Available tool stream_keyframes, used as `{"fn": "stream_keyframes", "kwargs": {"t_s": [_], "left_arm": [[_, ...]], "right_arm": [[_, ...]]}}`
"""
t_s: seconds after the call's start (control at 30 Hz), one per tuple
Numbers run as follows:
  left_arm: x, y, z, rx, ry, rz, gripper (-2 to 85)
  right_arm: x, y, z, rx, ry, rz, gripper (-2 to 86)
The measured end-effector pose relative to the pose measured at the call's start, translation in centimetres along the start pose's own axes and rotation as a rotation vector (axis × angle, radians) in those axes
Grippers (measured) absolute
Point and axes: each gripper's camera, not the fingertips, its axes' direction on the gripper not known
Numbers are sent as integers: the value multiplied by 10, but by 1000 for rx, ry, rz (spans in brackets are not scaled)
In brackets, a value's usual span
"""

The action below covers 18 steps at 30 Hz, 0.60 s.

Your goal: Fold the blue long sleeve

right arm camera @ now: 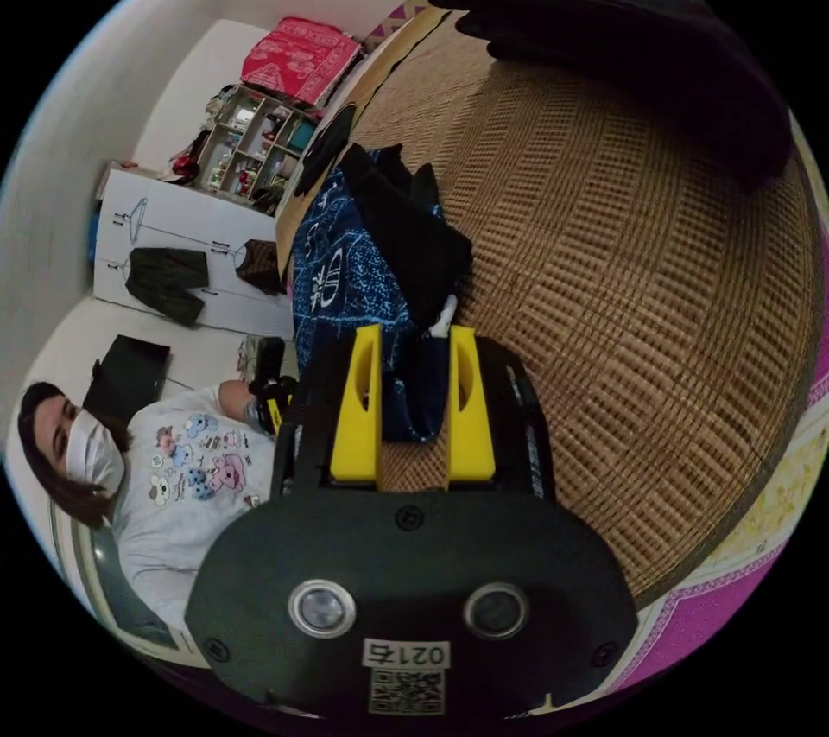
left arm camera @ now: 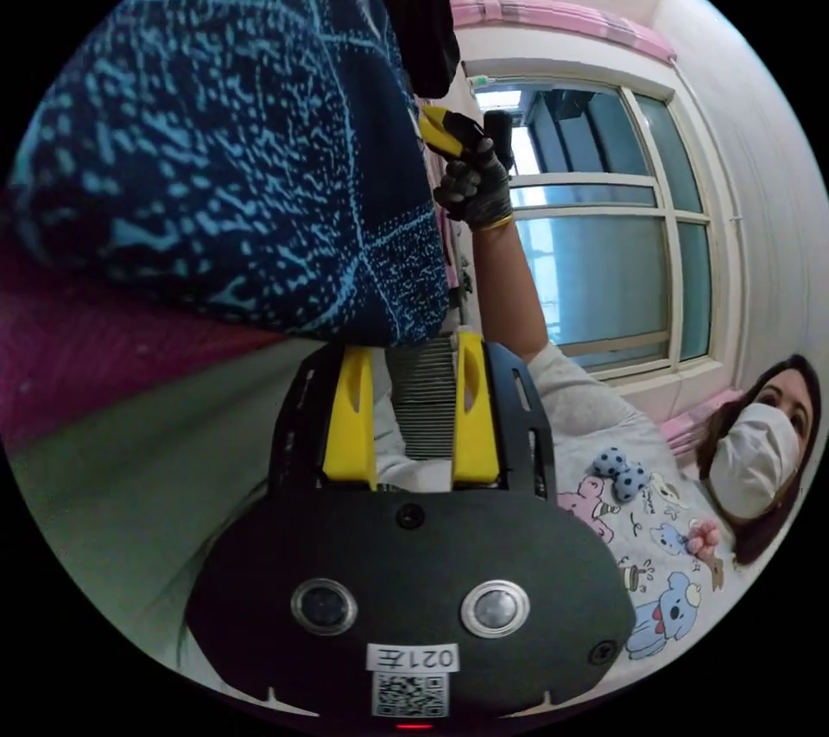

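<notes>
The left gripper (left arm camera: 413, 352) pinches the dark-blue speckled long-sleeve shirt (left arm camera: 233, 158) held aloft, the right gripper (right arm camera: 414, 378) pinches its other edge above the woven straw mat (right arm camera: 622, 279), so spreading it flat likely comes next.

Left gripper view faces the window (left arm camera: 604, 227); right faces the mat (right arm camera: 622, 296); both catch the person (left arm camera: 656, 512).

Left gripper (left arm camera: 413, 344) and right gripper (right arm camera: 414, 335) both raised, fingers (right arm camera: 358, 404) parted with cloth between.
</notes>
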Motion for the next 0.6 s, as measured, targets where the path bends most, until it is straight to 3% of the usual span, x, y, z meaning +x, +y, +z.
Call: {"fn": "stream_keyframes", "kwargs": {"t_s": [0.17,0.27,0.43,0.6], "left_arm": [[-7,-12,10,-11,176,-37,12],[1,-13,-2,17,245,4,-4],[36,-16,-59,116,256,136,-8],[71,-20,-152,344,174,243,-8]], "right_arm": [[14,-17,11,-6,-76,47,76],[19,-21,16,4,-103,77,57],[-21,-33,-8,106,-202,-15,51],[-104,-117,19,94,-171,-106,55]]}}
